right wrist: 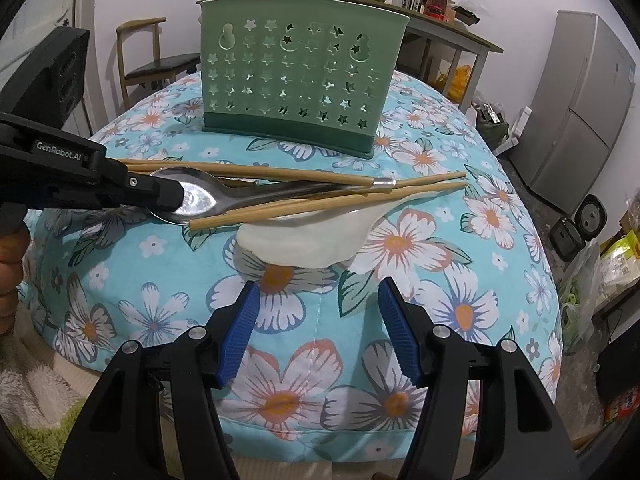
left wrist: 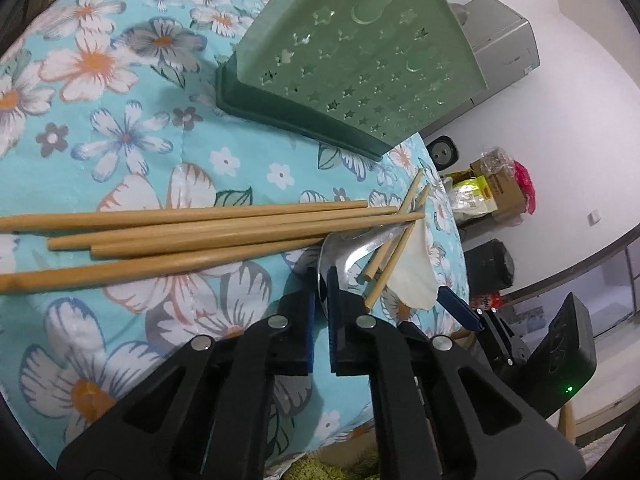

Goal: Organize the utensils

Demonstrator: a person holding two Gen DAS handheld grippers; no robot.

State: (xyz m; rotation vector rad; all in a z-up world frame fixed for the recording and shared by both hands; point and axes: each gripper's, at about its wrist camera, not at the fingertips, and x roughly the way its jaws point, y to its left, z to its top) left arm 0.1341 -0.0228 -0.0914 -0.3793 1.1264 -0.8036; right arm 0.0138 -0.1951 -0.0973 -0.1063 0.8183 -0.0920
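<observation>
The left tongs (left wrist: 320, 280) pinch the bowl rim of a metal spoon (right wrist: 208, 200) that lies amid bamboo chopsticks (left wrist: 180, 232) near the middle of the floral cushion (right wrist: 460, 312), partly atop a white ceramic spoon (right wrist: 312, 240). The right tongs (right wrist: 316, 332) hang spread and empty. Polished steel looks stiff and slippery; the flatter handle probably offers surer hold. The green holder (right wrist: 296, 80) stands toward the cushion's far edge.
</observation>
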